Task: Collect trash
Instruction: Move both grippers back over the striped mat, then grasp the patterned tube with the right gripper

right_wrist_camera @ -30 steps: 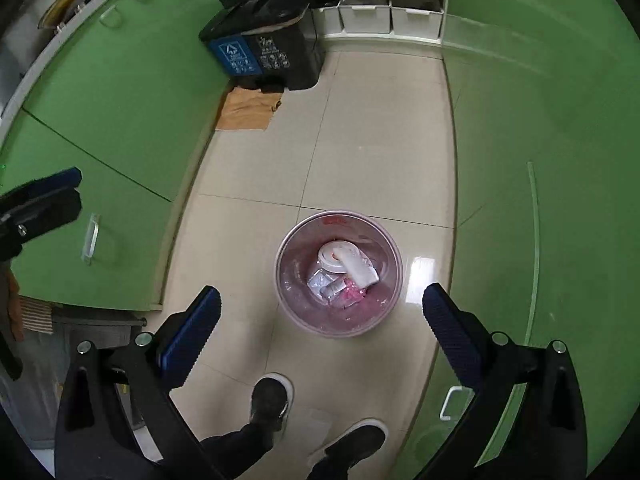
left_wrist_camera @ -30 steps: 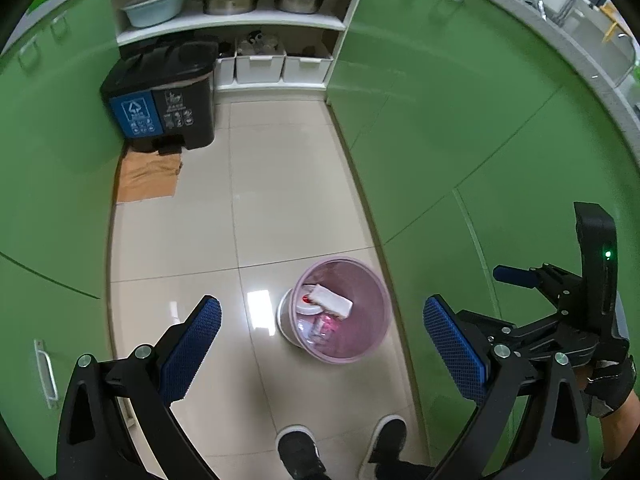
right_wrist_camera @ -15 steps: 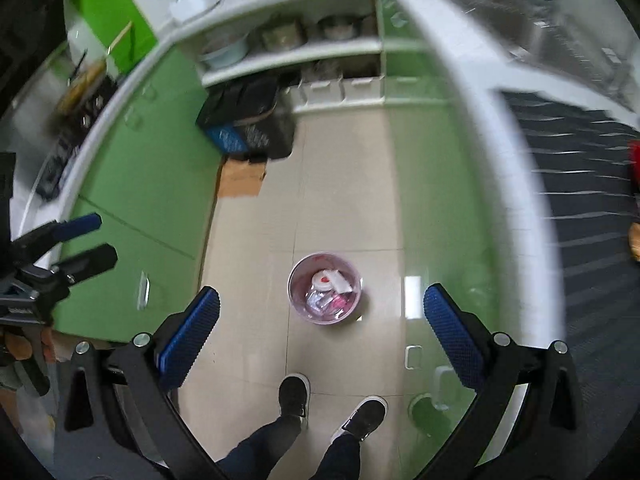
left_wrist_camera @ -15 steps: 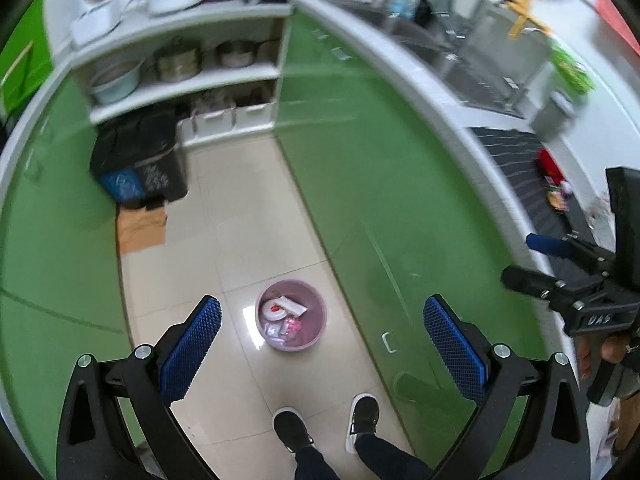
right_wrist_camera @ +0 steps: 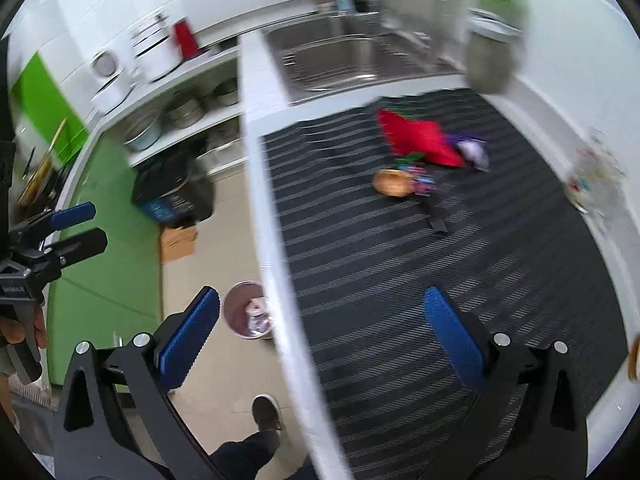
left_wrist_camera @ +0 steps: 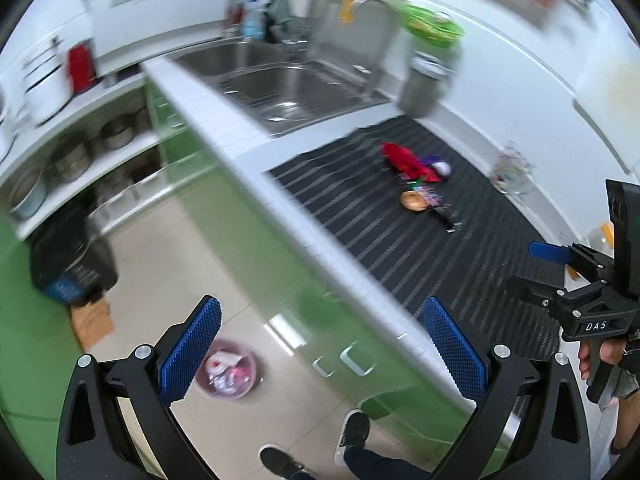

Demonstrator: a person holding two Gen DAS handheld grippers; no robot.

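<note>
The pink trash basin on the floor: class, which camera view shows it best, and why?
The left wrist view. There the pink trash basin shows nearly whole, only its left edge behind the left claw's finger. In the right wrist view the basin is smaller, and the white counter edge cuts off its right side.

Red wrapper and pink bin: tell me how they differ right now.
The red wrapper lies on the dark striped mat on the counter; the pink bin stands below on the floor. The wrapper is flat, crumpled and opaque; the bin is a round, see-through tub holding trash. The wrapper is still uncollected. Neither is between any fingers.
</note>
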